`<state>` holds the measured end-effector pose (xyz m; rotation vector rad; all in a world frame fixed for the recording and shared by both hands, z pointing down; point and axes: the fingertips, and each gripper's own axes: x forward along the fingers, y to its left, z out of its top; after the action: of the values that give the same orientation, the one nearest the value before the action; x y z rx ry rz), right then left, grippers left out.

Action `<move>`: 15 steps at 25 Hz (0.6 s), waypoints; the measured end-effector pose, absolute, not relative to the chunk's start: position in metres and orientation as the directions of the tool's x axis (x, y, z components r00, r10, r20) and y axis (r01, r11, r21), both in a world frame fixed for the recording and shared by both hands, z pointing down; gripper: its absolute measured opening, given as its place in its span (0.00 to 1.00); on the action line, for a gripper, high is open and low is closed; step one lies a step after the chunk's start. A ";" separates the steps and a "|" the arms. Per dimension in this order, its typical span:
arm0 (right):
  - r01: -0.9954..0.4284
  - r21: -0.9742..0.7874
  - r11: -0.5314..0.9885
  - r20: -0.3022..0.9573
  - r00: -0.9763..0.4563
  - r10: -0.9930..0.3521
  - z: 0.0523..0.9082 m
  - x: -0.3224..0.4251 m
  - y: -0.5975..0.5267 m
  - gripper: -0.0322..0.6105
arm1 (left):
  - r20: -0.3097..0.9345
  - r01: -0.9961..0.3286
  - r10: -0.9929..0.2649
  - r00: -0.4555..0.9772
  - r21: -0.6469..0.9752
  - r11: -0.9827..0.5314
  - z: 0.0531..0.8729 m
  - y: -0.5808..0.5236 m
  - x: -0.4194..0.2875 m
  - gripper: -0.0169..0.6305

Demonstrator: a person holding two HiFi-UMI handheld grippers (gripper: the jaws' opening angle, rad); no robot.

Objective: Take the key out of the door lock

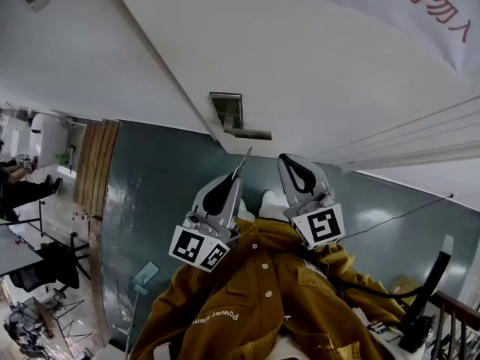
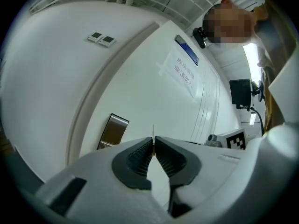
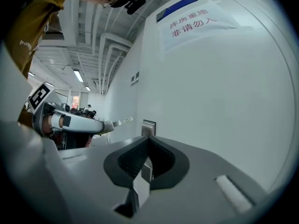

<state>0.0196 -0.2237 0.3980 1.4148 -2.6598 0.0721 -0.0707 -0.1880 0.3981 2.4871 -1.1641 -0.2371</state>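
The steel lock plate (image 1: 227,112) with its lever handle (image 1: 248,133) sits on the white door (image 1: 322,66). My left gripper (image 1: 239,173) is shut on the key (image 1: 245,159), a thin metal blade sticking out past its tips, clear of the lock. In the left gripper view the key (image 2: 153,131) shows edge-on between the pads, with the lock plate (image 2: 113,130) beyond. My right gripper (image 1: 286,160) is beside the left one, shut and empty. From the right gripper view I see the toothed key (image 3: 122,121) and the lock plate (image 3: 149,127) past my right gripper (image 3: 147,141).
A paper sign (image 1: 424,6) with red characters hangs on the door. The person's mustard jacket (image 1: 255,291) fills the lower head view. Chairs and a desk (image 1: 34,276) stand far left on the dark floor. Two wall switches (image 2: 102,38) are left of the door frame.
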 end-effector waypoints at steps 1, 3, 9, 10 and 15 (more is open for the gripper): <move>-0.827 0.016 0.561 0.153 -0.553 -0.819 0.401 0.021 -0.223 0.06 | 0.013 -0.708 -0.769 0.640 0.400 -0.582 0.398 -0.188 -0.071 0.06; -0.822 0.010 0.569 0.159 -0.560 -0.813 0.405 0.021 -0.223 0.06 | 0.023 -0.718 -0.772 0.636 0.383 -0.581 0.397 -0.189 -0.071 0.07; -0.815 0.000 0.580 0.137 -0.575 -0.807 0.401 0.017 -0.226 0.06 | 0.033 -0.725 -0.777 0.629 0.385 -0.570 0.400 -0.191 -0.071 0.07; -0.812 -0.002 0.583 0.145 -0.577 -0.804 0.403 0.017 -0.225 0.06 | 0.033 -0.725 -0.778 0.628 0.388 -0.569 0.400 -0.191 -0.071 0.07; -0.812 -0.009 0.584 0.153 -0.578 -0.802 0.405 0.019 -0.225 0.06 | 0.035 -0.725 -0.777 0.628 0.390 -0.568 0.400 -0.191 -0.070 0.07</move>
<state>0.0194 -0.2253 0.4048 1.3707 -2.6764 0.1176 -0.0702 -0.1914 0.4002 2.4850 -1.1979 -0.1984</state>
